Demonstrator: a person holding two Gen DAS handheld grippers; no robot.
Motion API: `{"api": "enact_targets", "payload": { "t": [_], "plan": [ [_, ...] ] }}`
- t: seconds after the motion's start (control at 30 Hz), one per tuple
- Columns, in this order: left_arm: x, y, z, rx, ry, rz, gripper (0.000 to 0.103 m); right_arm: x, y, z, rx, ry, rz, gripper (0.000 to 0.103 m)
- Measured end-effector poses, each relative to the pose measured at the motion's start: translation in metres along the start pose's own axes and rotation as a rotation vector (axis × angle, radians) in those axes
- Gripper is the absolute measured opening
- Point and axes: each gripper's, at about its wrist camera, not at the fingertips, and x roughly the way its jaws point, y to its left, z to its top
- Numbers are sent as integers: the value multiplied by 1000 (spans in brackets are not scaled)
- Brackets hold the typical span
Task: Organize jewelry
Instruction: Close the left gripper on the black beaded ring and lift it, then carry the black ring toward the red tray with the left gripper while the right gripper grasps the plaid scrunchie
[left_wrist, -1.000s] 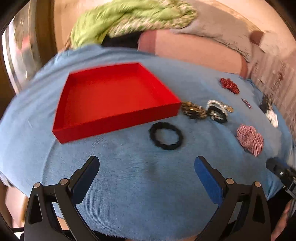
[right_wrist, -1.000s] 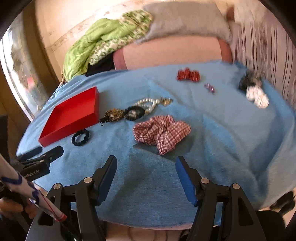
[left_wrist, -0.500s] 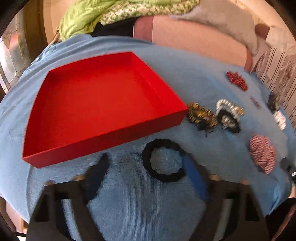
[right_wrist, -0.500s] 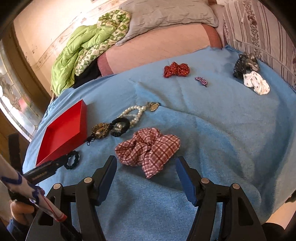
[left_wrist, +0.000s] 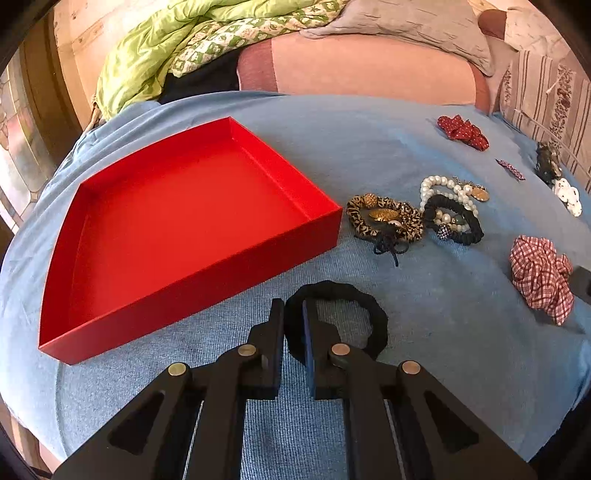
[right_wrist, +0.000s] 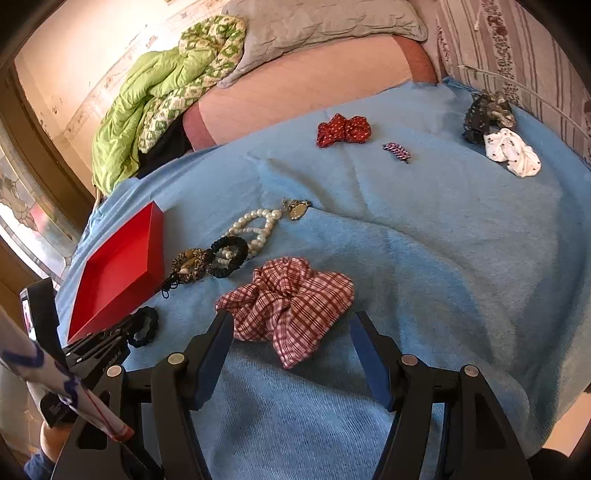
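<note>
A black hair tie (left_wrist: 381, 325) lies on the blue cloth just in front of the empty red tray (left_wrist: 192, 291). My left gripper (left_wrist: 293, 306) is closing tight on the tie's left rim, and its pads press on the band. In the right wrist view the same gripper (right_wrist: 123, 330) and tie (right_wrist: 147, 325) sit beside the tray (right_wrist: 118, 273). My right gripper (right_wrist: 291, 321) stands open, its fingers either side of the near part of a red checked scrunchie (right_wrist: 288, 295); the pads do not grip it.
Right of the tray lie a leopard-print scrunchie (left_wrist: 384, 218), a black beaded tie with a pearl bracelet (left_wrist: 450, 206), a red dotted bow (left_wrist: 463, 131), a small purple clip (left_wrist: 509, 170) and white and dark scrunchies (right_wrist: 511, 151). A green quilt (left_wrist: 155, 48) and pillows lie behind.
My left gripper has moved forward and down to the black hair tie and gone from wide open to shut on its rim. My right gripper has come closer to the checked scrunchie, still open.
</note>
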Motion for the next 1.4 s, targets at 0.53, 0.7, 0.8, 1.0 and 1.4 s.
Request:
{"api": "enact_targets", "payload": {
  "t": [0.53, 0.7, 0.8, 1.0, 1.4],
  "plan": [
    [-11, 4, -3, -7, -63, -9, 9, 5, 4, -3, -55, -21, 31, 11],
    [-34, 6, 1, -1, -149, 20, 9, -12, 15, -5, -108, -89, 49, 11],
    [-50, 8, 5, 5, -209, 60, 9, -17, 25, -10, -153, -111, 52, 11],
    [-74, 24, 15, -31, -288, 113, 9, -24, 48, -15, -235, -136, 62, 11],
    [-90, 77, 26, -137, -329, 168, 9, -35, 104, 1, -327, -151, 120, 11]
  ]
}}
